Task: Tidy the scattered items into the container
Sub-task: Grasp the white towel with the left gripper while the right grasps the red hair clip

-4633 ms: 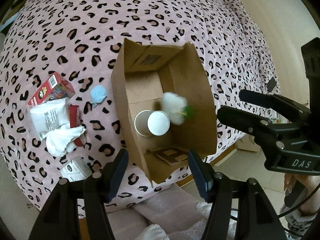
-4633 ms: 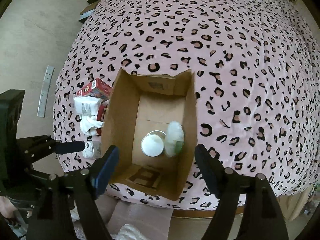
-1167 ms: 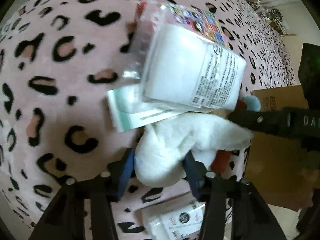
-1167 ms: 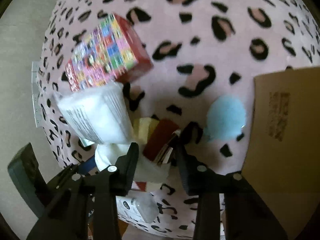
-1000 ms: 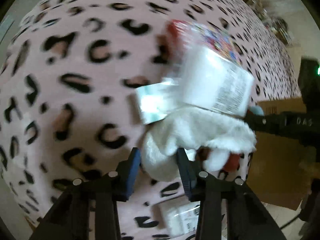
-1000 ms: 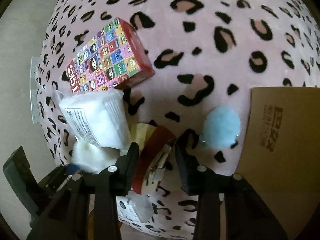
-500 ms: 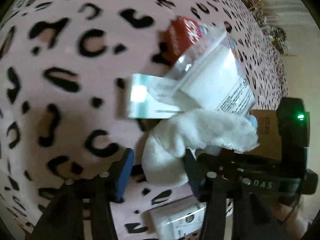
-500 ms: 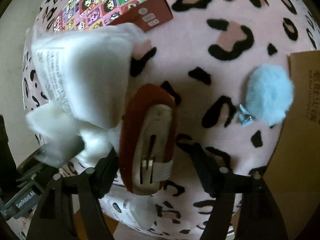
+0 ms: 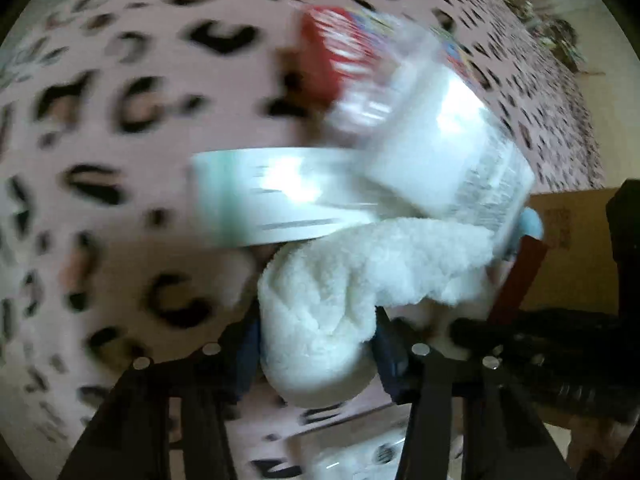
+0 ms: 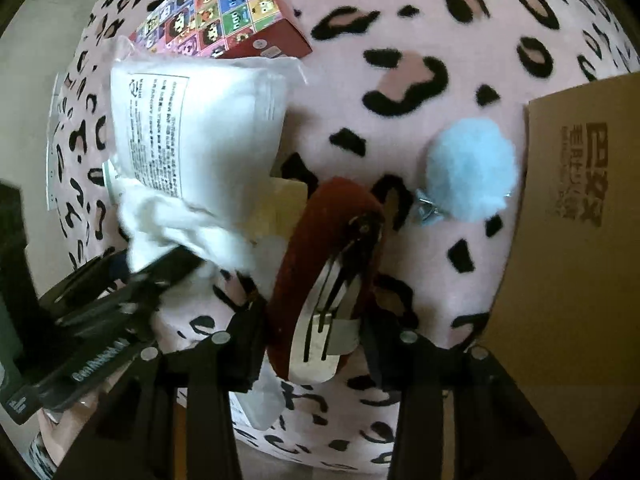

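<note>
My left gripper [image 9: 316,352] points down at the bed, its jaws closing, and the blue pads press both sides of a white fluffy cloth [image 9: 340,288]. My right gripper [image 10: 316,336] is closing too, its fingers against the sides of a dark red hair clip [image 10: 320,264] with a metal clasp. The cloth [image 10: 188,224] runs left from the clip to the left gripper [image 10: 120,280]. A white sealed packet [image 10: 192,136] lies on the cloth's far end. The cardboard box [image 10: 580,240] stands at the right edge, its inside hidden.
A red box with coloured squares [image 10: 224,12] lies behind the packet. A light blue pom-pom [image 10: 472,168] sits between clip and cardboard box. A flat clear packet [image 9: 272,196] lies under the white one. Another small packet [image 9: 360,452] is near the bed edge; floor lies beyond.
Both pairs of jaws have narrowed since half a second ago: the left onto the fluffy cloth, the right onto the red clip. The left wrist view has become blurred.
</note>
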A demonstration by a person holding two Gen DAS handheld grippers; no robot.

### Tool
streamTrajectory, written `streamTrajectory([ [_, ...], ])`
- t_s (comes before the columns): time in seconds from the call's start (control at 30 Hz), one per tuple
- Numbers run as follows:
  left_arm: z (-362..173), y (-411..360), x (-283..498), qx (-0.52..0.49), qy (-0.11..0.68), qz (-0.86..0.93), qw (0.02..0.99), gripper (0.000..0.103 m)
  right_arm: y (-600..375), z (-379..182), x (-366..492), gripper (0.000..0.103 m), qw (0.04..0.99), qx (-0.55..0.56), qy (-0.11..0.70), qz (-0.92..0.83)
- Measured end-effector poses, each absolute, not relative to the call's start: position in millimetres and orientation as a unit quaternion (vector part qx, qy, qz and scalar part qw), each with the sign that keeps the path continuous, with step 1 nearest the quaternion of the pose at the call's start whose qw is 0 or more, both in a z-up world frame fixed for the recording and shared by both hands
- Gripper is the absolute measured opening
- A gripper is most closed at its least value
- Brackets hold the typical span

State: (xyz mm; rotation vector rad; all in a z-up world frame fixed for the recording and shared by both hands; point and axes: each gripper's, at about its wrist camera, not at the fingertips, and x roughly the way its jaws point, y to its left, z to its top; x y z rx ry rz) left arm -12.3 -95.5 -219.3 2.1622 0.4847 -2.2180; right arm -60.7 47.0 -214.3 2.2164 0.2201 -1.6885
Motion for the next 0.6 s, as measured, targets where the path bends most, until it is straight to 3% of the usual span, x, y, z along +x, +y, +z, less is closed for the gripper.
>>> streamTrajectory([
  [0.2,-194.2,-130.4,23.0,0.690,0.153,-0.707,0.031,0.049,40.0,-205.0,-57.5,0.042,0.181,0.772,0.082,-0.604],
  [0.6,-138.7,-104.4,50.6,0.707,0.134,-0.694,0.019,0.049,46.1,-130.4,-28.9,0.042,0.221,0.759,0.088,-0.606],
])
